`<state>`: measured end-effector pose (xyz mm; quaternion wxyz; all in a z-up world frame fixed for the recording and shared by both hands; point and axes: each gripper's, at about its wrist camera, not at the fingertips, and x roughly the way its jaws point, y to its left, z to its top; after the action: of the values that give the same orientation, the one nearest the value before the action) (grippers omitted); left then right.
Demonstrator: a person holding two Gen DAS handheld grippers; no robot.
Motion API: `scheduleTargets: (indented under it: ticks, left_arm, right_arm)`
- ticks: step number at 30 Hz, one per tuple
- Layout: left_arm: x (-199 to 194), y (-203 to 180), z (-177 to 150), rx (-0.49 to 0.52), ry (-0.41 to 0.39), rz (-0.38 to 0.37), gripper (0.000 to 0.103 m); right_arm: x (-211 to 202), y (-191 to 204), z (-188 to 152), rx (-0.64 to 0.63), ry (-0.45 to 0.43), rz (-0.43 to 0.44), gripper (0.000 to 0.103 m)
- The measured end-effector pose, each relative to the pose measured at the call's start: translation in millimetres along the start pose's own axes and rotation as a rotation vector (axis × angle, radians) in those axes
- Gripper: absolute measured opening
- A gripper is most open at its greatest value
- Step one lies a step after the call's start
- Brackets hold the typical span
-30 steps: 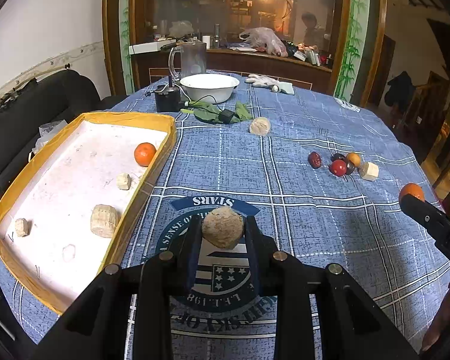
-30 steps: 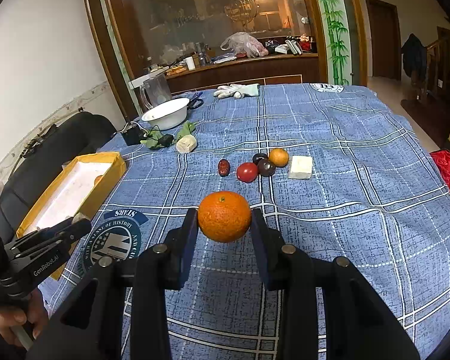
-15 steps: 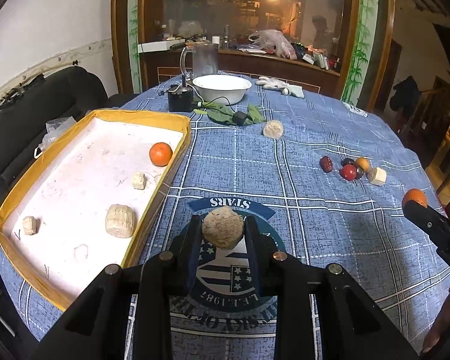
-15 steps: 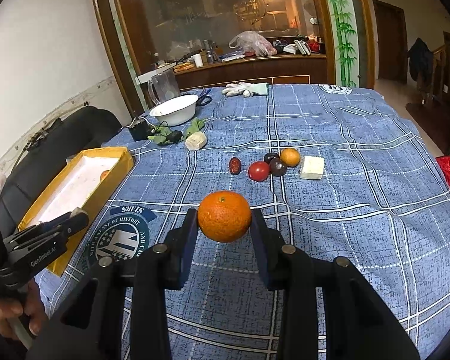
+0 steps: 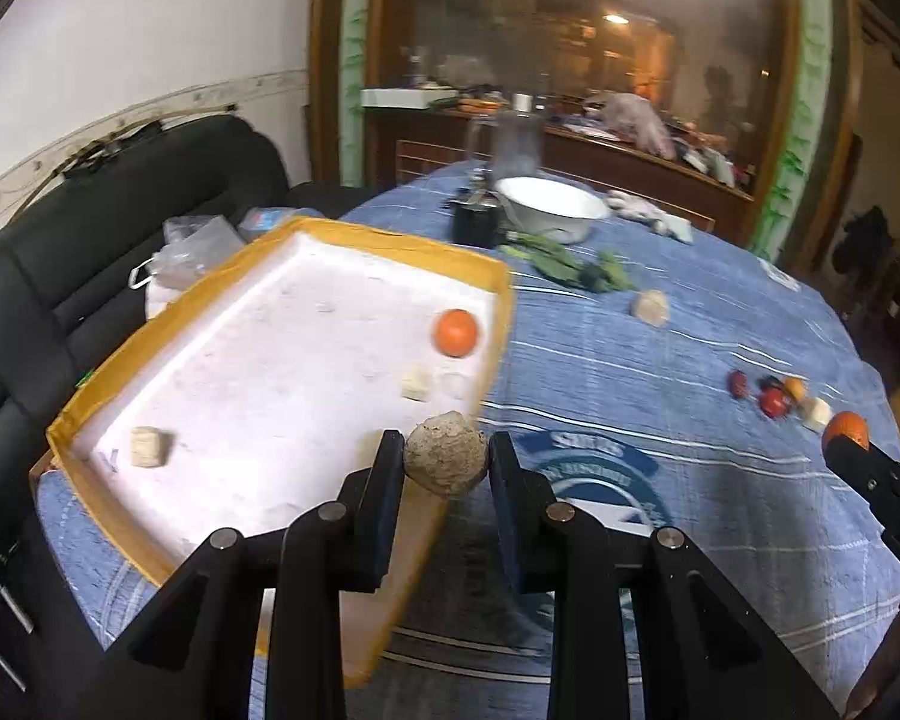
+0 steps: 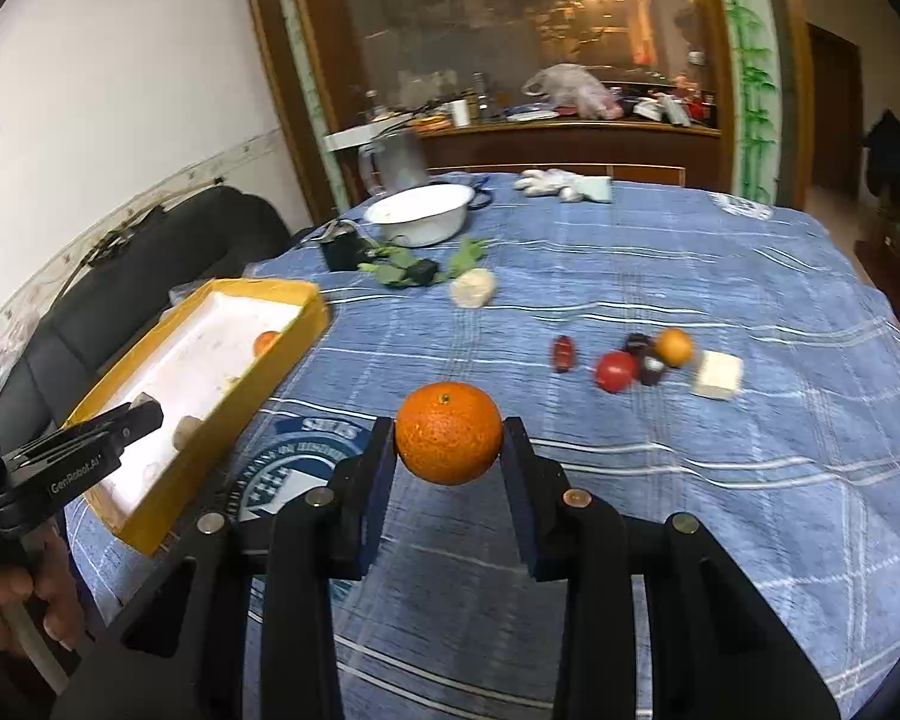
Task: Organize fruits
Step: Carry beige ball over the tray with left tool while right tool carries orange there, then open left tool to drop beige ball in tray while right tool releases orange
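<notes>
- Left gripper (image 5: pixel 446 467) clamped on a rough, tan, ball-shaped fruit (image 5: pixel 446 461), held above the near right rim of the yellow-walled tray (image 5: pixel 114 354), at the line where tray meets blue plaid tablecloth (image 5: pixel 660 360).
- Right gripper (image 6: pixel 448 450) clamped on a bright mandarin (image 6: pixel 449 432), raised over the tablecloth, well to the right of the tray and apart from it.
- Key relation: tray's white floor just left of and ahead of the tan fruit; left gripper clearly the nearer to a drop, mandarin with most of the printed cloth emblem (image 6: pixel 294 468) between it and the tray wall.
- Tray's long axis running away from the camera, toward the black sofa (image 5: pixel 120 198) side; open floor in the middle, wide enough for both pieces by the look of it.
- Already in the tray: one small orange (image 5: pixel 456 332) near the far right wall, plus pale chunks (image 5: pixel 147 447) scattered on the floor.
- Tan fruit: dull, pitted, roughly round, likely to roll once released. Mandarin: glossy, dimpled skin, stem scar facing up.
- Left on the cloth: a cluster of small red, dark and orange fruits (image 6: pixel 636 357) beside a pale cube (image 6: pixel 717 373), and a pale lump (image 6: pixel 473 289) near green leaves (image 6: pixel 402 267) and a white bowl (image 6: pixel 420 213).
- Judged stage: mid-carry, both pieces bound for the tray, several still to collect.
</notes>
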<state>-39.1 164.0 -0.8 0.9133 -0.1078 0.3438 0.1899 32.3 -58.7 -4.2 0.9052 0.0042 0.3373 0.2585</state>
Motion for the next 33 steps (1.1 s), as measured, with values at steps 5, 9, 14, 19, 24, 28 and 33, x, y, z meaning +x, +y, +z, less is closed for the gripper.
scheduleTargets:
  ticks: [5, 9, 14, 19, 24, 28, 33]
  left_arm:
    - [12, 29, 9, -0.042, 0.015, 0.083, 0.027]
    - [21, 49, 14, -0.069, 0.031, 0.139, 0.027]
    - [28, 68, 21, -0.097, 0.041, 0.175, 0.027]
    - [41, 78, 25, -0.103, 0.056, 0.199, 0.027]
    - [51, 91, 30, -0.122, 0.075, 0.218, 0.027]
    - [57, 100, 34, -0.142, 0.087, 0.237, 0.027]
    - [61, 110, 37, -0.157, 0.097, 0.256, 0.027]
  right_arm:
    - [18, 28, 9, -0.035, 0.016, 0.049, 0.037]
    - [40, 62, 20, -0.09, 0.038, 0.104, 0.037]
    - [68, 109, 30, -0.17, 0.062, 0.178, 0.037]
    - [98, 140, 35, -0.224, 0.086, 0.208, 0.038]
    - [123, 155, 37, -0.25, 0.123, 0.224, 0.038]
    - [136, 158, 43, -0.264, 0.138, 0.235, 0.038]
    - [153, 166, 53, -0.281, 0.156, 0.243, 0.038]
